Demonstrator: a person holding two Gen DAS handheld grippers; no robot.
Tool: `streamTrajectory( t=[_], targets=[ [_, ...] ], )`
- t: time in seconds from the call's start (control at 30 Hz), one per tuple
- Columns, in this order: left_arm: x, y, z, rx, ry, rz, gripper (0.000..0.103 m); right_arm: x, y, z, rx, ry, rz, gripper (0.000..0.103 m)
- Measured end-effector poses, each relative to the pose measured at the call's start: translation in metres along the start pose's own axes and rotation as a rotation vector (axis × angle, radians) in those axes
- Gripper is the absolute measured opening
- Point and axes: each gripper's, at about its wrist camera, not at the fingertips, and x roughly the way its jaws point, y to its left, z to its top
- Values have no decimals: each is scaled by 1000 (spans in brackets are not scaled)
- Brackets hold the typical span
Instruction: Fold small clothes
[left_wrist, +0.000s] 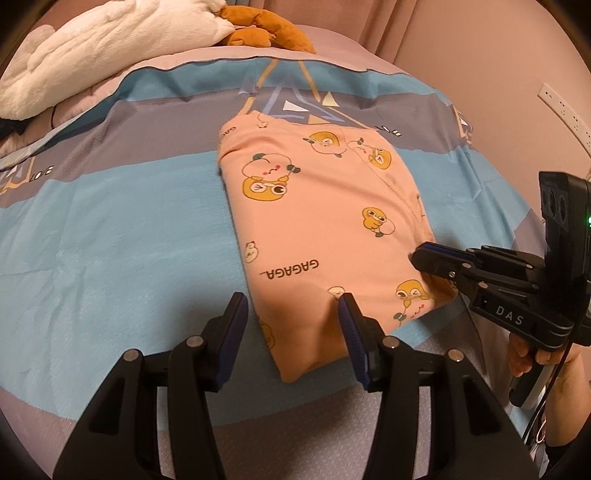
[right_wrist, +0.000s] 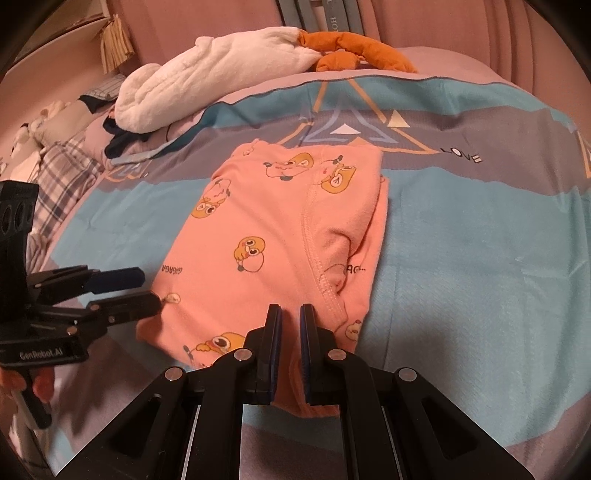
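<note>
Soft matt cotton garment (left_wrist: 325, 221), fluffy plush toy (left_wrist: 110, 44)

Pink garment (right_wrist: 280, 251) near edge hidden behind right tool (right_wrist: 290, 317) fingers.

Small pink cotton garment with yellow cartoon ducks (left_wrist: 321, 221), folded on the bed.

Soft pink cloth, printed all over with little yellow ducks, white round faces and the word GAGAGA in dark letters. Folded into a neat, flat, long block, more than one layer thick. Lying flat in the middle of the bed, on the blue and grey stripes. Curved stitched seam running down the top layer (right_wrist: 314, 236), with another pink layer peeking out along the right edge. Near end hanging a little toward the bed's front edge.
</note>
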Motion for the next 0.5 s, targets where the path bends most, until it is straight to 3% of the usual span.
streamTrajectory(
  t=[0.2,0.27,0.33,0.5],
  targets=[
    [-4,0,1,-19,-6,10,58,-5,-3,-6,1,5,-7,6],
    [-5,-1,1,-17,-7,17,59,-7,-5,-8,7,8,-13,9],
    [-5,-3,1,-21,-7,26,65,-8,-7,-11,20,17,-14,20],
    [-5,-6,3,-27,-14,29,69,-18,-14,-18,61,24,25,23]
  ],
)
